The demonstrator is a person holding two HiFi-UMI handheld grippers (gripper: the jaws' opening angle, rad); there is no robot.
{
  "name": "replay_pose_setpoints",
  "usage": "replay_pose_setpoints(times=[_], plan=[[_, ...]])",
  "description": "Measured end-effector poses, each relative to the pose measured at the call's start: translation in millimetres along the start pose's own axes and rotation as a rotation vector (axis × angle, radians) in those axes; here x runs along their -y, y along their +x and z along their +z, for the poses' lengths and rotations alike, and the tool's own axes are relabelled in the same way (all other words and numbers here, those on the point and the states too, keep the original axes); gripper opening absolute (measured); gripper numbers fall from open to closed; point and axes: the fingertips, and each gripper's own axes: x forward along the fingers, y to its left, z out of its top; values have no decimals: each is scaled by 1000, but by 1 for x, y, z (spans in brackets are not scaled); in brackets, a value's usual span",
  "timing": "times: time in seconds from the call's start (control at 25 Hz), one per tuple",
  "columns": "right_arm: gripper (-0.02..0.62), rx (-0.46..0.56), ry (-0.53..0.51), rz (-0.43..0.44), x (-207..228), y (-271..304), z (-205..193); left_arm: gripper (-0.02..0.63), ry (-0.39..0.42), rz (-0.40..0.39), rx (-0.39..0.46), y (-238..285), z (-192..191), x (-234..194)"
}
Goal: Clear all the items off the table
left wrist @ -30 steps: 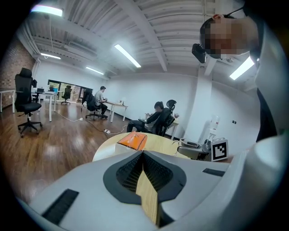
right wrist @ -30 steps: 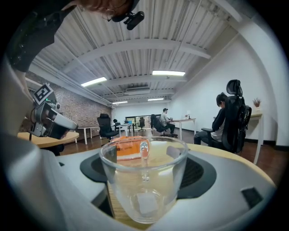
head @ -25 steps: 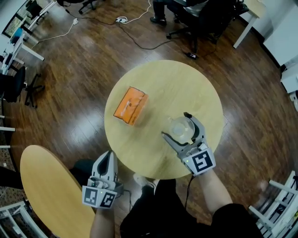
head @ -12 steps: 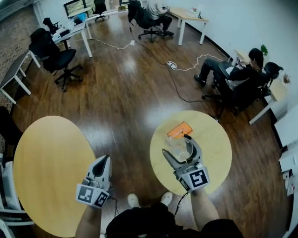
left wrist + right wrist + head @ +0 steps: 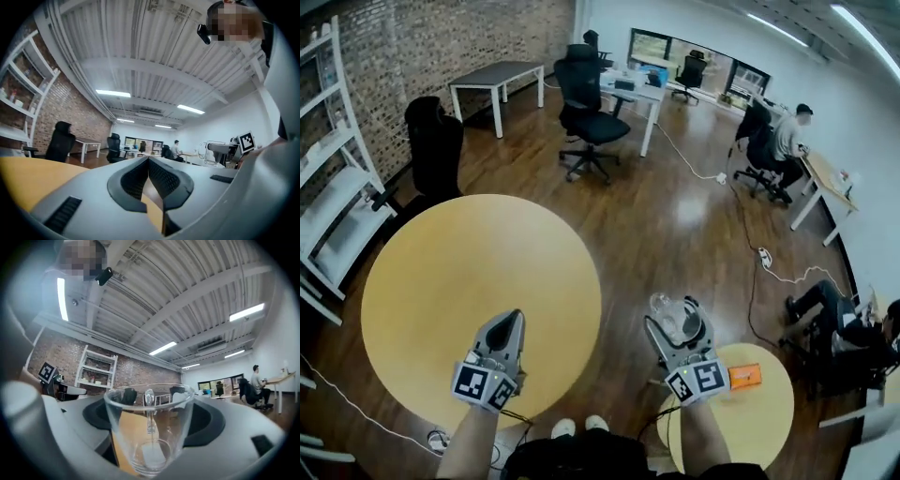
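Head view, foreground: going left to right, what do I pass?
left gripper, shut and empty → glass, held in the right gripper → orange packet

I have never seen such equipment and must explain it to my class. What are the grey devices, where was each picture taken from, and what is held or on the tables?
A person holds a two-jaw gripper in each hand. The head view comes from a camera on the person's head, looking down; the other two come from cameras riding on each gripper, looking along its jaws. The left gripper is shut and empty, beside a large round table. The right gripper holds a clear glass cup. An orange packet lies on the small round table.
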Motion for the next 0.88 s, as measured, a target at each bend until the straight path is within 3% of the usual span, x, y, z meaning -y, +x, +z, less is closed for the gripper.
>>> replay_pose_setpoints(times=[0.2,0.56,0.72,0.88], plan=[[420,7,9,272,-50,87,0,4,53,270,46,-50,23,-54],[420,-3,54,706,-179,172,-24,4,127,717,78,-181,37,-89],[420,-16,75,851,-250,185,-36,4,151,870,102,-238,44,-100],[420,-30,74,960,-321,190,-46,4,156,951,111,-287,46,-119]])
